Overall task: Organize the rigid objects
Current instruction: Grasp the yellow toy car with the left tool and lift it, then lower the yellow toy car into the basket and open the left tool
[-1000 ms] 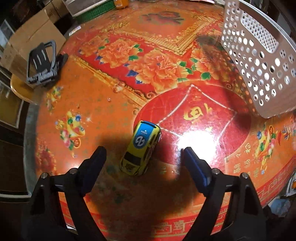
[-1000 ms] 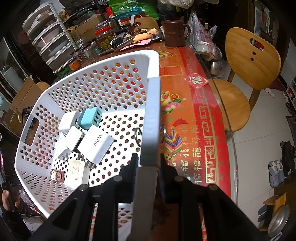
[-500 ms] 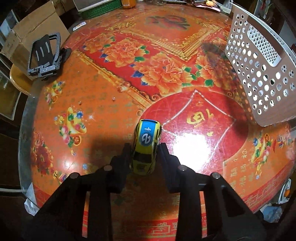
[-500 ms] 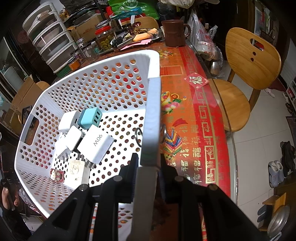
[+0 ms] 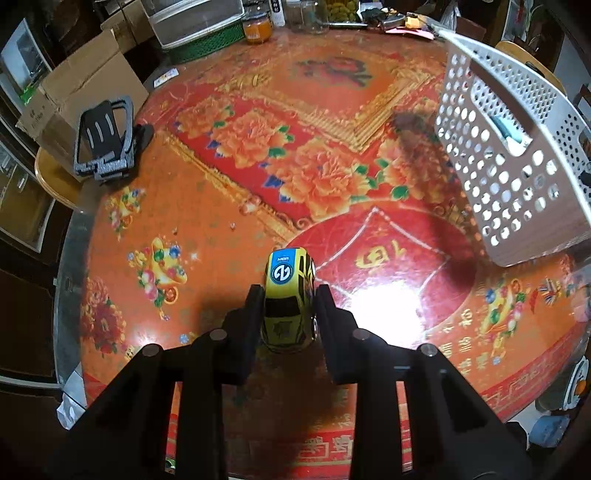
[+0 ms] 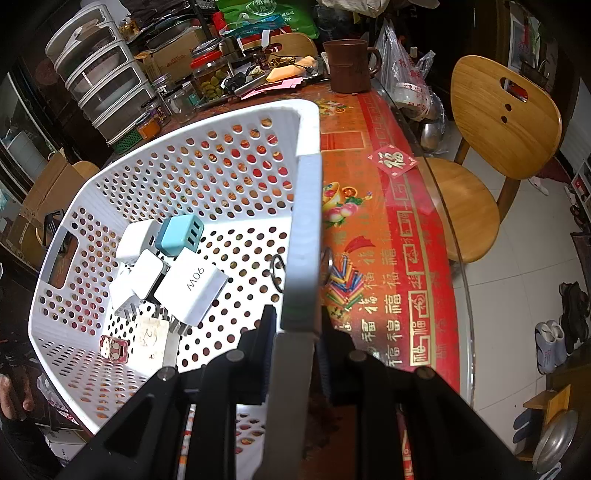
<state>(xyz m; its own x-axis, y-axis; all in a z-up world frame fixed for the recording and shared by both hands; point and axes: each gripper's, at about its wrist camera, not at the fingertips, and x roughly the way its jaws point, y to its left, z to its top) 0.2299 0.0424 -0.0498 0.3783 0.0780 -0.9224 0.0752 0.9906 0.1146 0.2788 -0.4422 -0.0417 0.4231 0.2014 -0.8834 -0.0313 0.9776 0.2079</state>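
A yellow toy car with a blue roof sits between the fingers of my left gripper, which is shut on it, over the red and orange tablecloth. The white perforated basket stands tilted at the right of the left wrist view. My right gripper is shut on the basket's rim. Inside the basket lie several white chargers, a teal charger, a small pink item and a metal ring.
A black phone stand sits at the table's far left. Jars, boxes and drawers crowd the far edge. A brown mug and a wooden chair are to the right of the basket.
My left gripper has shut on the toy car, which now points straight away, and the view has pulled back from the table. The right gripper and basket have not moved.
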